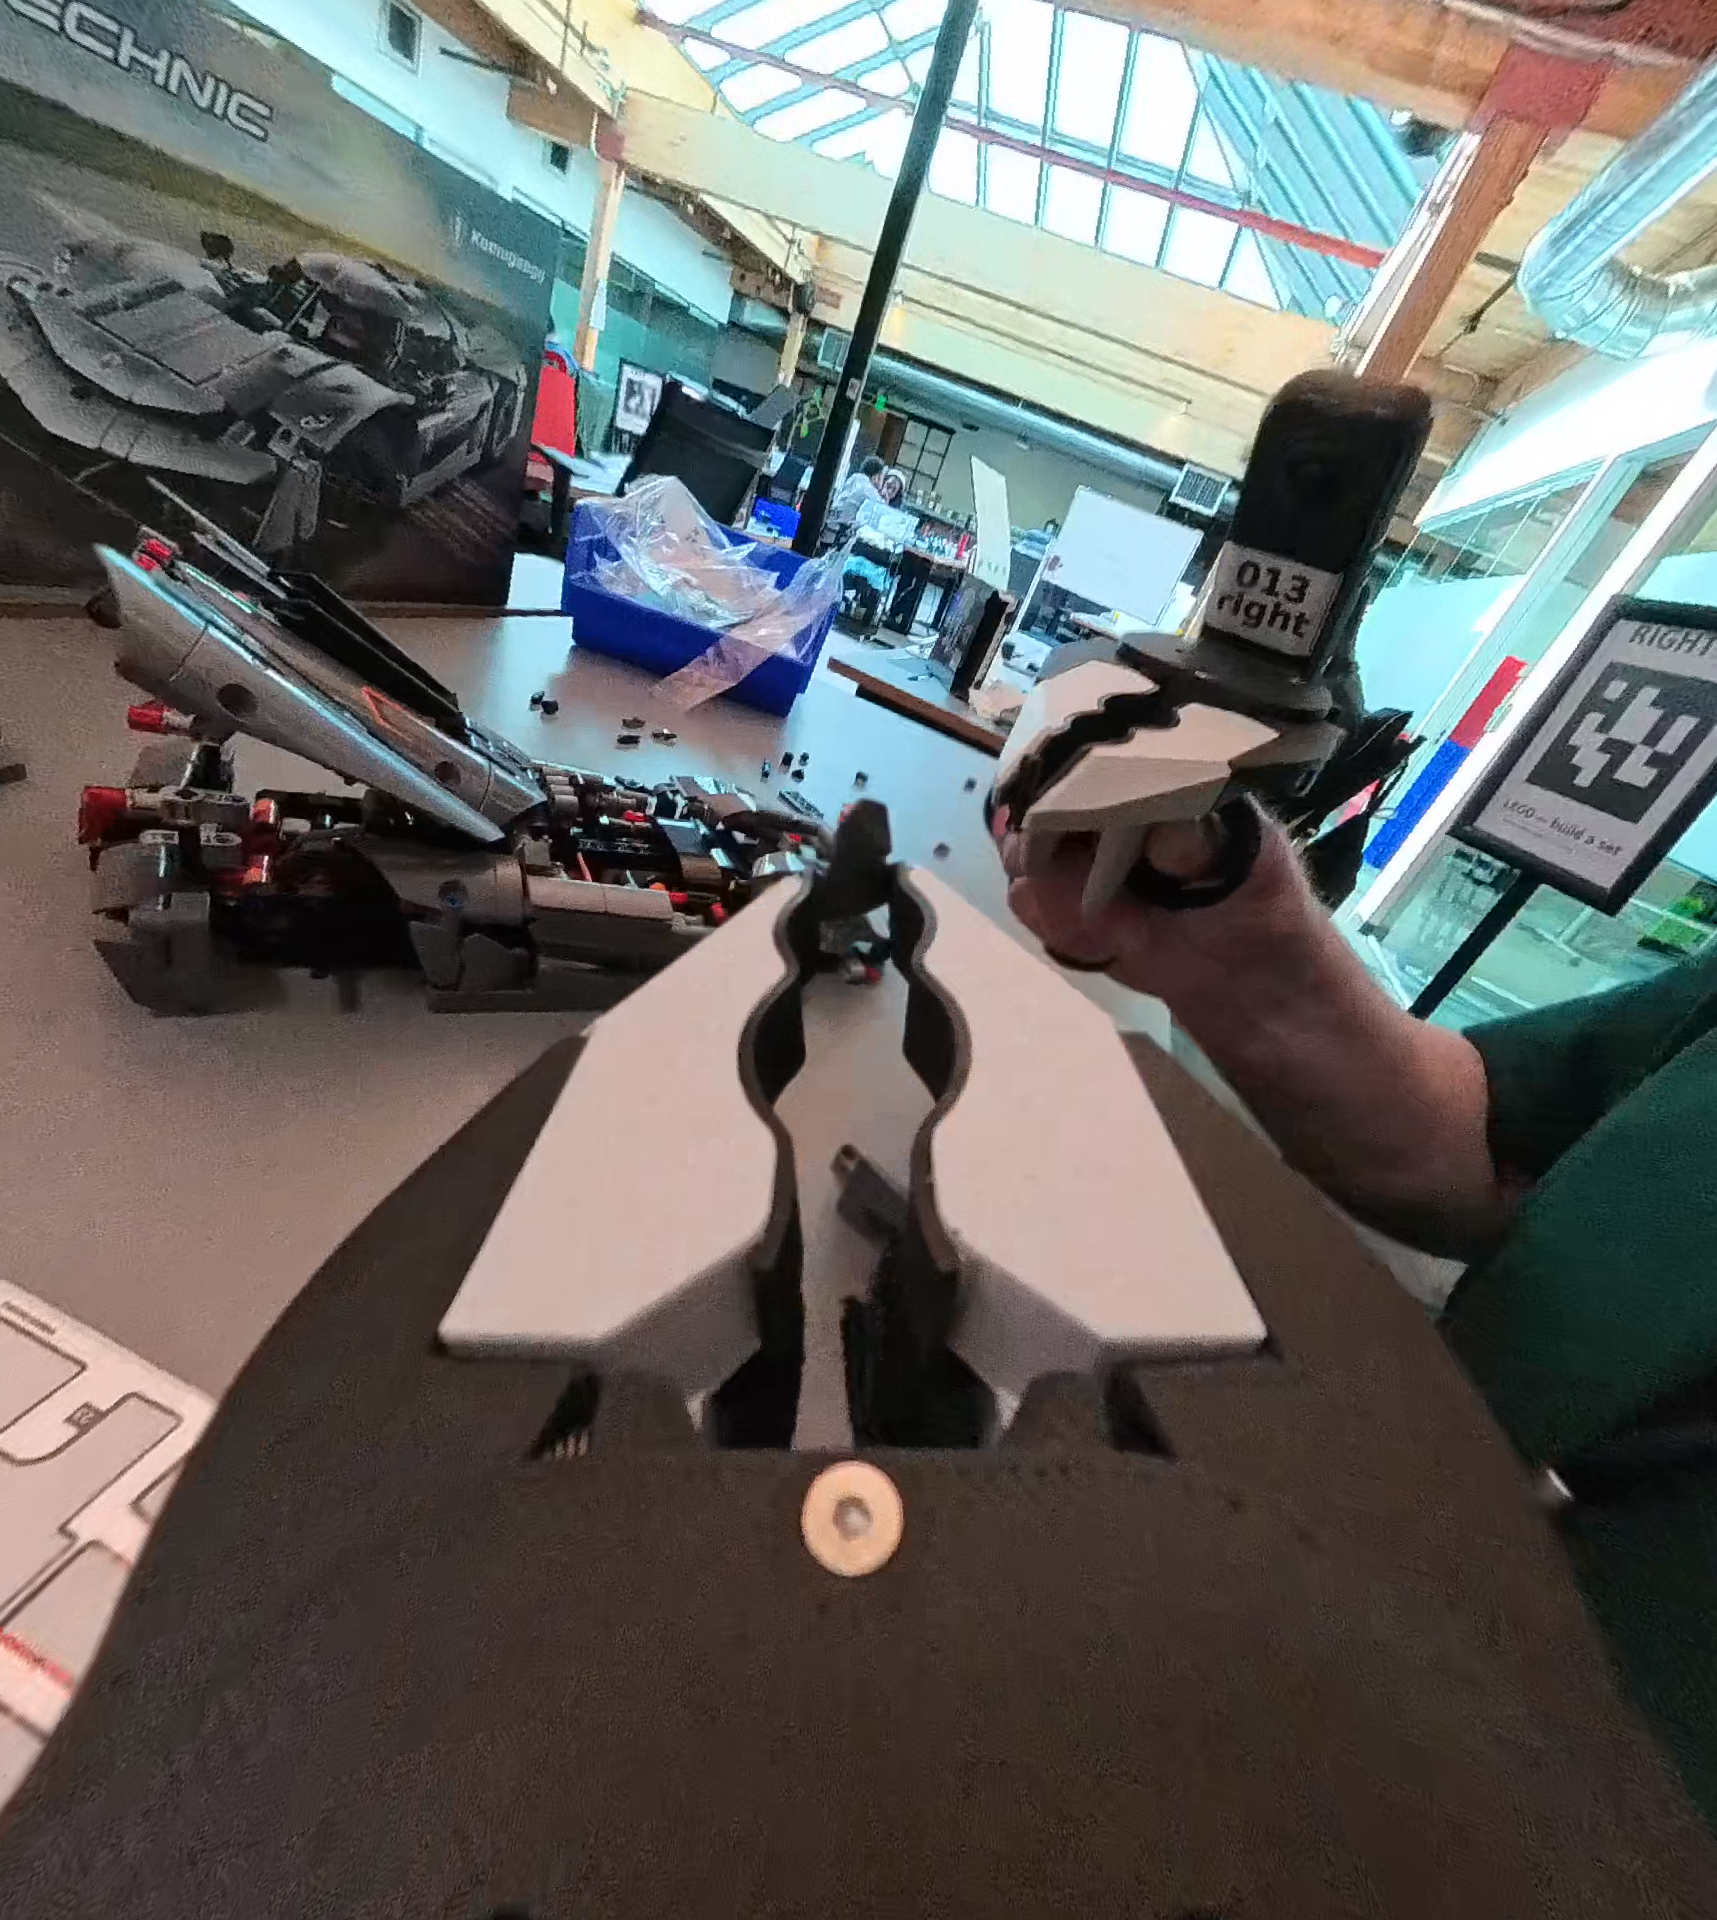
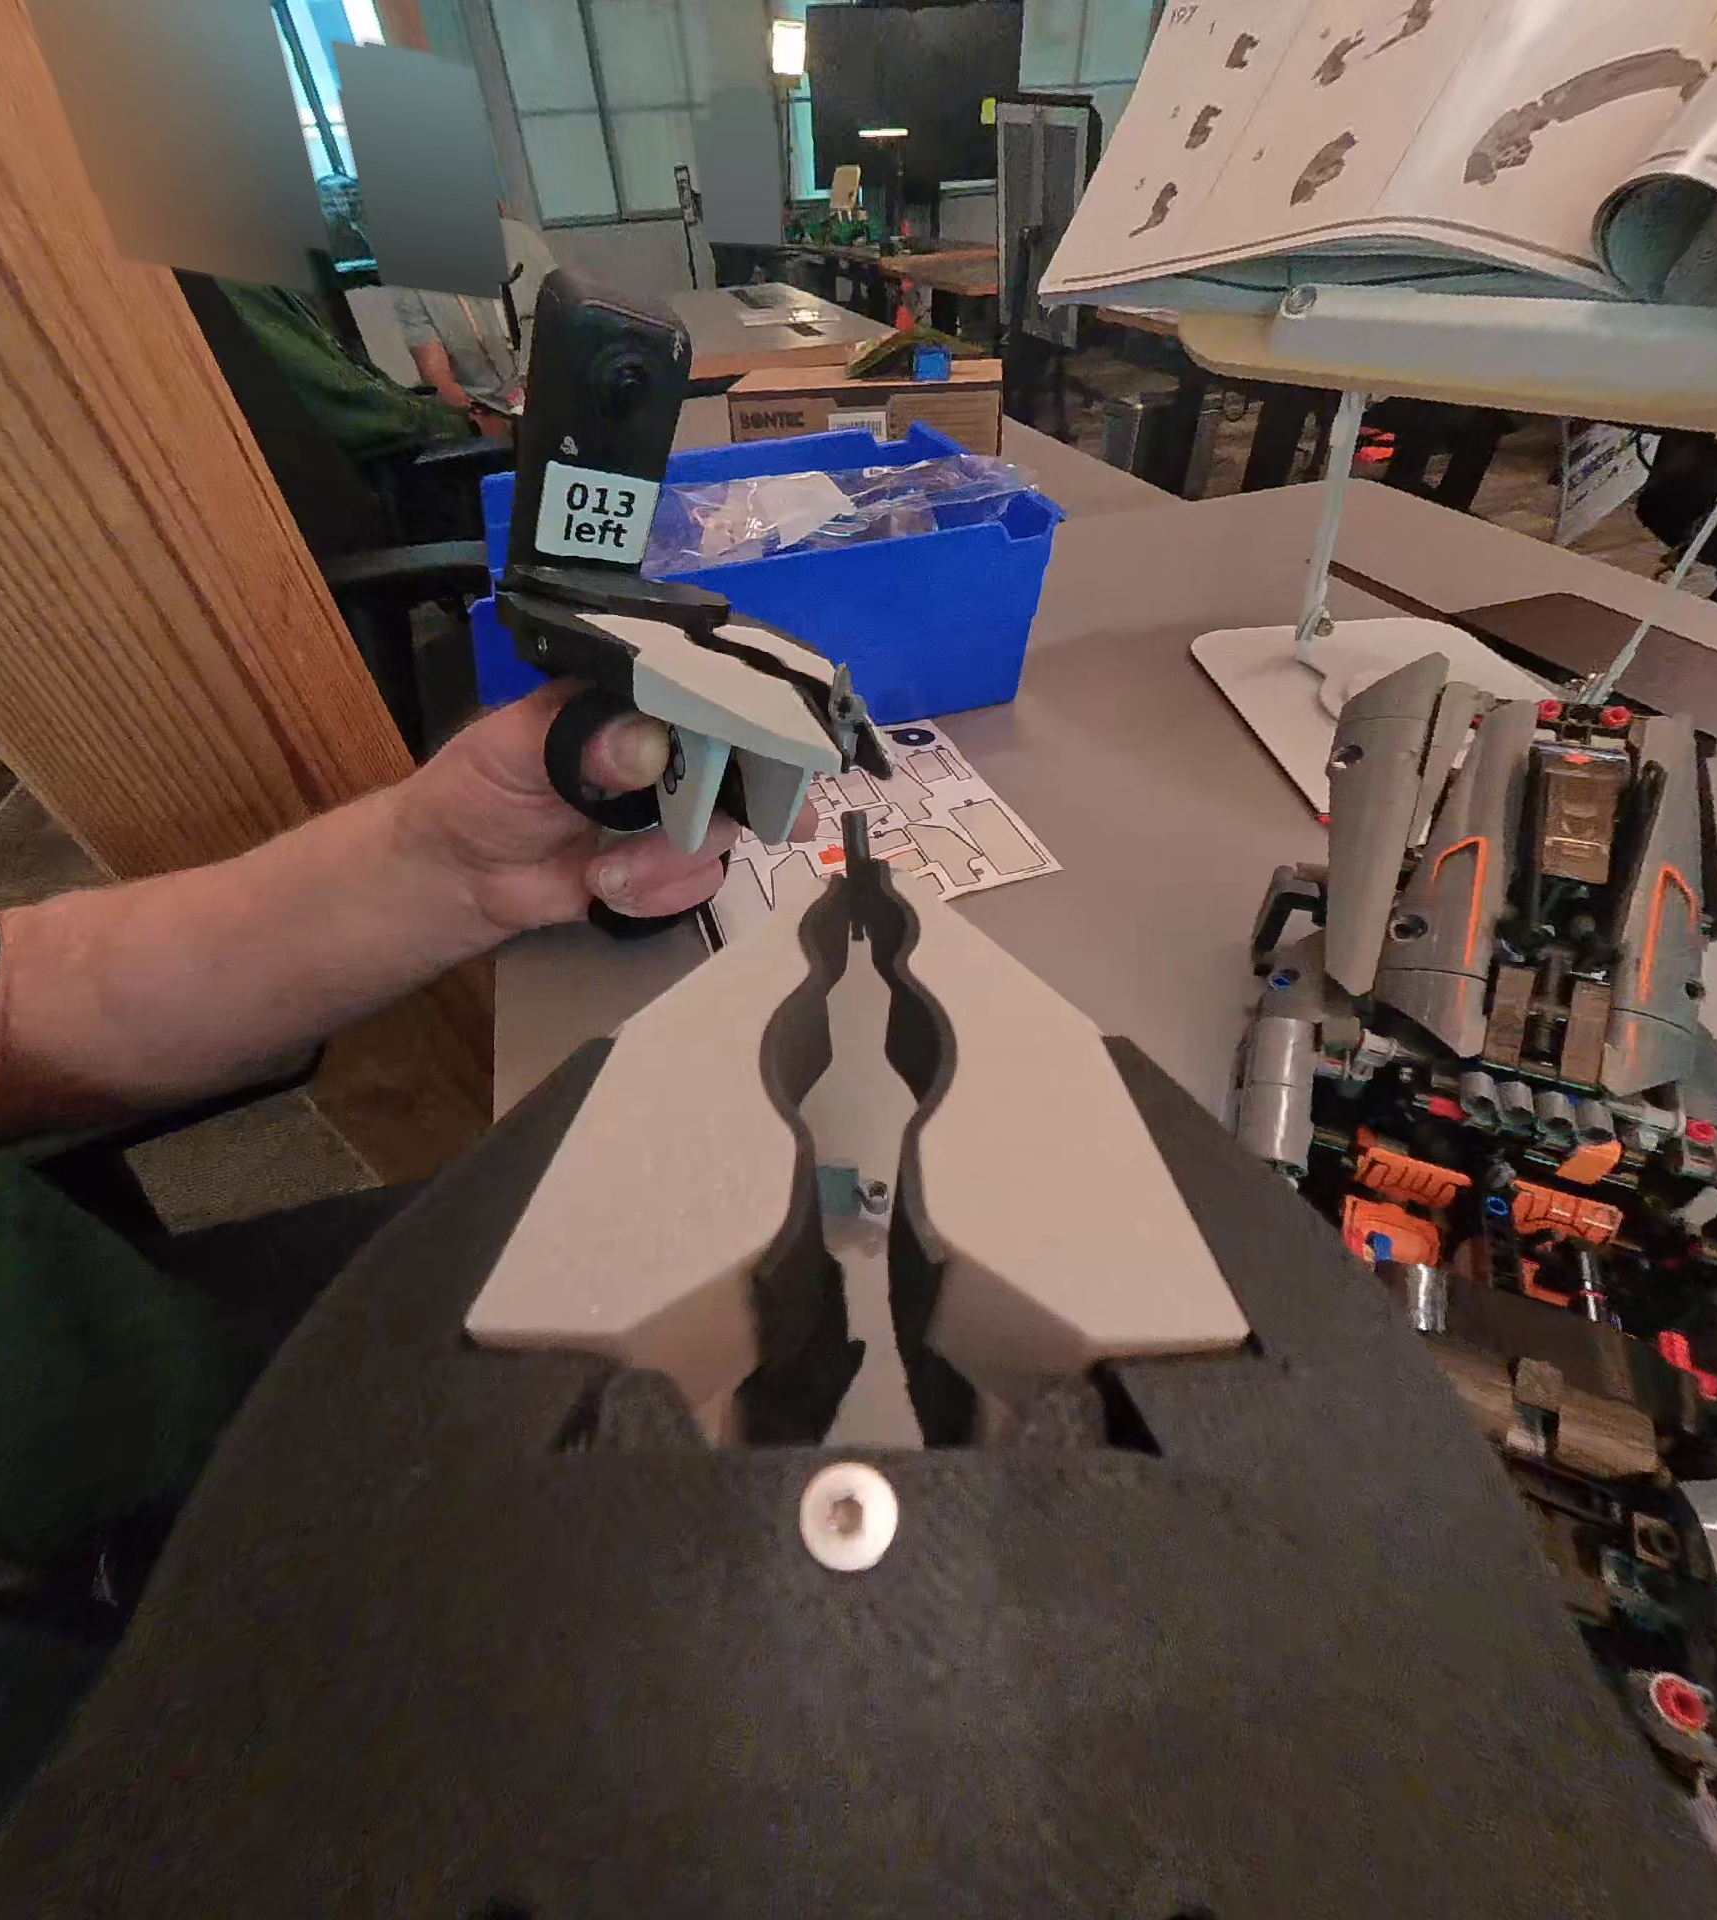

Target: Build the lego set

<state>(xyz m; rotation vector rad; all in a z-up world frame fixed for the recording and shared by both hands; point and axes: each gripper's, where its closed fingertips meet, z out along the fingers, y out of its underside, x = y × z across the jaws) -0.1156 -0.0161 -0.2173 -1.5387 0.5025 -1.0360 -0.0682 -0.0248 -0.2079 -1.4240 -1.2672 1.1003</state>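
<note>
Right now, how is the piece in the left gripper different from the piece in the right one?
The left gripper pinches a chunky dark piece, while the right gripper pinches a thin black pin. The chunky piece looks bent; the pin stands straight. Both stick out from shut fingertips, above the table.

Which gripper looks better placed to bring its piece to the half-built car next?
Probably the left. The left gripper is shut on a dark piece with the car model just ahead of its tips. The right gripper, shut on a thin black pin, points at the sticker sheet.
</note>
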